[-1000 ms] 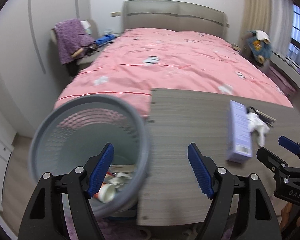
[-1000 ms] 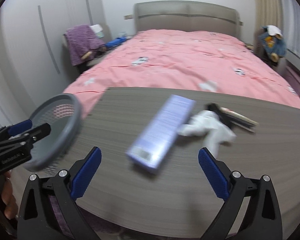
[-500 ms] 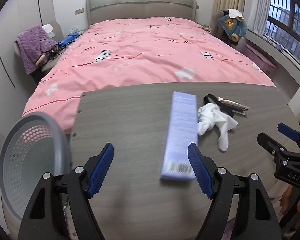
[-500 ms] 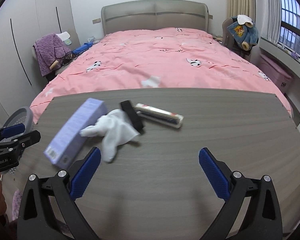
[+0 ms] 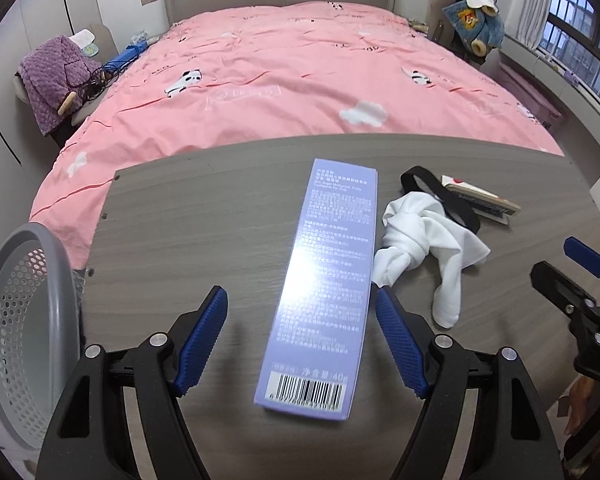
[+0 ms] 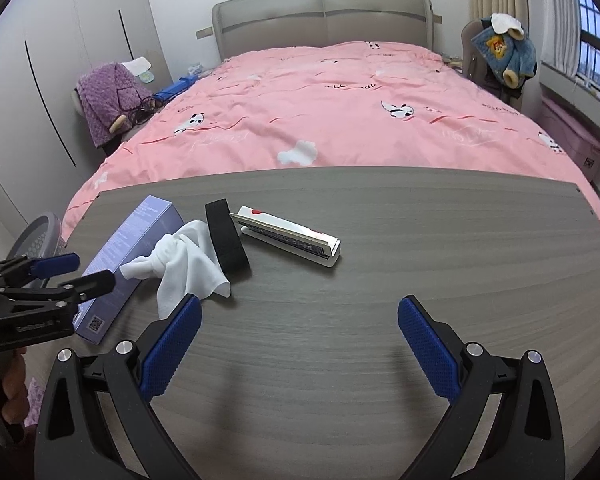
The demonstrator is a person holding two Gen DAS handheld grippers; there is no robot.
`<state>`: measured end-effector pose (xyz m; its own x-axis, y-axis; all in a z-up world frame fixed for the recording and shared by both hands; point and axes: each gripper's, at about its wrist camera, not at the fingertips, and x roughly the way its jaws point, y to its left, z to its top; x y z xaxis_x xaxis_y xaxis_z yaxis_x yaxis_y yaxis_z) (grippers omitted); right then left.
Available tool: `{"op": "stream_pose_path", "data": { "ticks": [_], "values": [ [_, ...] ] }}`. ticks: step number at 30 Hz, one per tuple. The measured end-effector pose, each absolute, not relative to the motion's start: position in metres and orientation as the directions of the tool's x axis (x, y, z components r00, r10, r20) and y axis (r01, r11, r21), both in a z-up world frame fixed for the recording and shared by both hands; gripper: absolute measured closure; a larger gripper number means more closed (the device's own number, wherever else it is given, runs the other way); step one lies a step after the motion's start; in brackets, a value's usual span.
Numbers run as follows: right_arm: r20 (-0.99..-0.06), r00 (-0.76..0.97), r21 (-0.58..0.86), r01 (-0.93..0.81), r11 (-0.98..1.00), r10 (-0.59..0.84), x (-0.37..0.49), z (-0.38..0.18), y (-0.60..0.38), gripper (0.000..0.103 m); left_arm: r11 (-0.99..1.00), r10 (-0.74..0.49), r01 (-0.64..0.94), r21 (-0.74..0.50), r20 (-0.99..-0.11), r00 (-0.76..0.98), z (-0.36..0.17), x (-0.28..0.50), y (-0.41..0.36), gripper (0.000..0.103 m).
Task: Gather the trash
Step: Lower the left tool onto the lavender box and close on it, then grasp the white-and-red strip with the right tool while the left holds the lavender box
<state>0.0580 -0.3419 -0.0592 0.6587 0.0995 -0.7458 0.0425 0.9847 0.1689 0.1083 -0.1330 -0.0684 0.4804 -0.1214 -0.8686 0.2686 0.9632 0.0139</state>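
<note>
A long purple box [image 5: 324, 280] lies on the grey wooden table [image 5: 180, 220], barcode end toward me. My left gripper [image 5: 300, 296] is open and hangs over the box, one finger on each side, with a gap on the left. Right of the box are a knotted white cloth [image 5: 420, 236], a black band [image 5: 440, 196] and a flat white packet [image 5: 480, 200]. My right gripper [image 6: 300, 308] is open over bare table, in front of the white cloth [image 6: 188, 260], the black band [image 6: 224, 236] and the packet [image 6: 288, 236]. The purple box [image 6: 136, 248] is at its left.
A grey perforated waste bin [image 5: 28, 320] stands off the table's left edge, also seen as the bin [image 6: 40, 236] behind the left gripper [image 6: 64, 276]. A bed with a pink cover [image 5: 300, 80] lies beyond the table. The right gripper [image 5: 580, 280] shows at the right edge.
Both grippers have swung right, from over the bin to over the table. The left one has come down over the purple box; the right one now faces the cloth, band and packet.
</note>
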Motion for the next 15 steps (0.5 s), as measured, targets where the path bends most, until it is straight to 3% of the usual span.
{"op": "stream_pose_path", "data": {
  "ticks": [6,11,15],
  "values": [
    [-0.741,0.663,0.188,0.053,0.981,0.106,0.057,-0.059,-0.341,0.006,0.959,-0.124,0.283,0.018,-0.871,0.475,-0.077,0.113,-0.139,0.030],
    [-0.731,0.673,0.195,0.052,0.979,0.110,0.054,-0.056,-0.334,0.006,0.955,-0.138,0.297,0.003,-0.880,0.454,-0.083,0.116,-0.140,0.055],
    [-0.724,0.680,0.193,0.042,0.980,0.114,0.056,-0.053,-0.324,0.006,0.954,-0.161,0.298,-0.022,-0.877,0.453,-0.083,0.115,-0.135,0.060]
  ]
}}
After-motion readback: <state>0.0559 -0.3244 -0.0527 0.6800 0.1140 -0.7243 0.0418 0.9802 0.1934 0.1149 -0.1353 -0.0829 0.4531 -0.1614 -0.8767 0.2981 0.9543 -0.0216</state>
